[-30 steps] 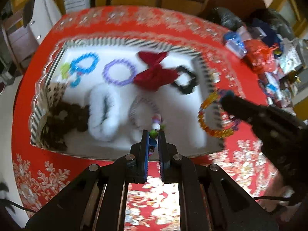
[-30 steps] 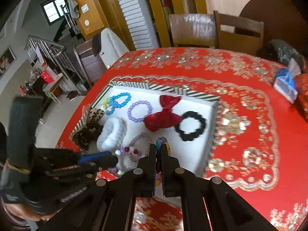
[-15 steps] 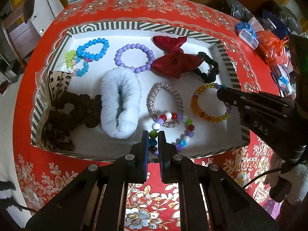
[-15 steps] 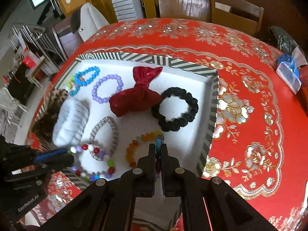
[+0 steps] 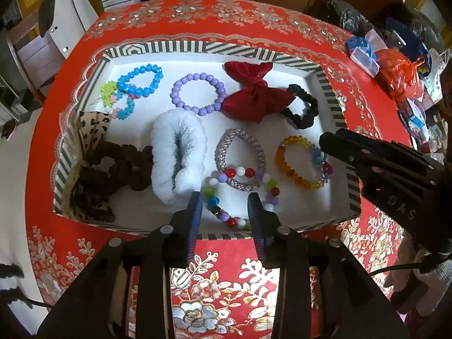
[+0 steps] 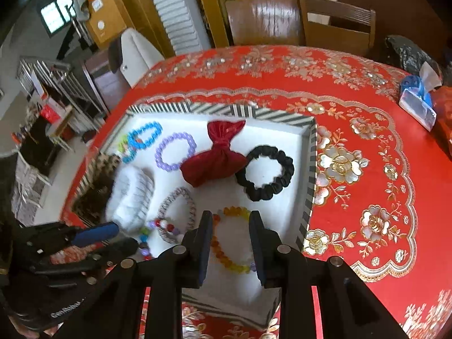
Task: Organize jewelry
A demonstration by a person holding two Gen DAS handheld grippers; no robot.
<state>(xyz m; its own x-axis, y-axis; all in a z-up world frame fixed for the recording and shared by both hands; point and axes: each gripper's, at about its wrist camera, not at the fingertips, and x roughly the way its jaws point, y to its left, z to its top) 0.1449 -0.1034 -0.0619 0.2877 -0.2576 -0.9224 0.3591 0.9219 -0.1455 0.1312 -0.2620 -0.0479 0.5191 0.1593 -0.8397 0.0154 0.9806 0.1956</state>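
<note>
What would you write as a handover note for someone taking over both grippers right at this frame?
Left gripper: open, empty, above the multicolored bead bracelet at the near edge of the striped tray.
Right gripper: open, empty, over the amber bead bracelet near the tray's right side.
Done: both bracelets lie flat in the tray; the multicolored one overlaps the silver woven bracelet. Purple bracelet, blue bracelet, red bow, black scrunchie, white scrunchie and brown scrunchie are also inside.
Left: no loose jewelry shows on the tablecloth; possibly just withdraw.
</note>
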